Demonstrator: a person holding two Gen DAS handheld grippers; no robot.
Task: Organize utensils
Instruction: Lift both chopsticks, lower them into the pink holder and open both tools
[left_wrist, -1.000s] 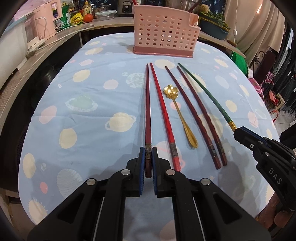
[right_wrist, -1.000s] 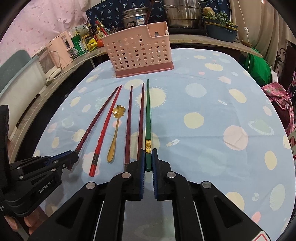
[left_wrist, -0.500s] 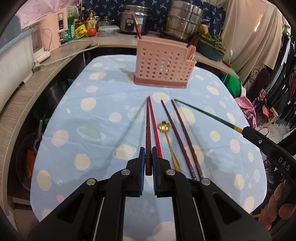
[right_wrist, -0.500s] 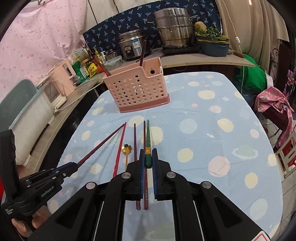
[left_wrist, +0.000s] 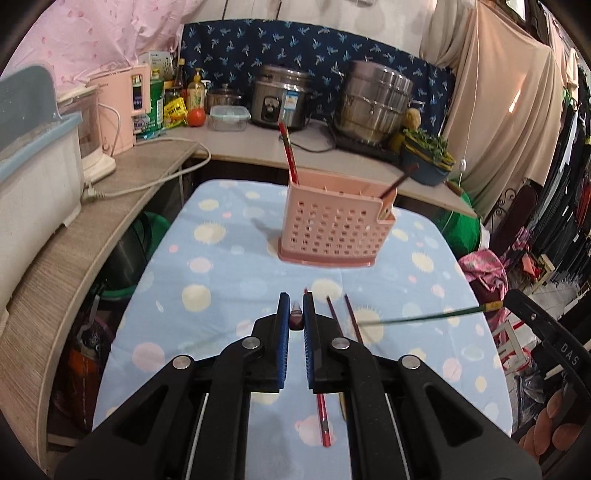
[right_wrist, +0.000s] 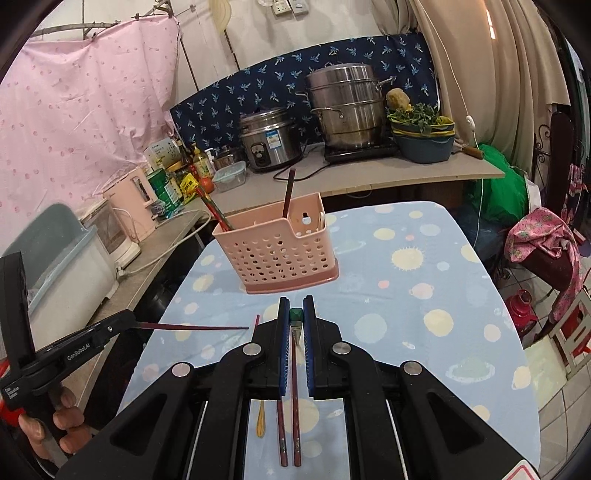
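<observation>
Now L gripper (left_wrist: 295, 312) clamps red chopstick (left_wrist: 296, 320); R gripper (right_wrist: 295, 314) clamps green chopstick (right_wrist: 296, 315).

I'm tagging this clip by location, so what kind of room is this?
Most likely a home kitchen: a steel rice cooker and stacked steel steamer pot sit on the counter behind a table with a pink perforated plastic utensil basket.

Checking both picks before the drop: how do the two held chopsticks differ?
The left tool grips a dark red chopstick; the right tool grips a green chopstick. The green one has a gold band, the red none visible. Both are lifted off the table, short of the pink basket.
</observation>
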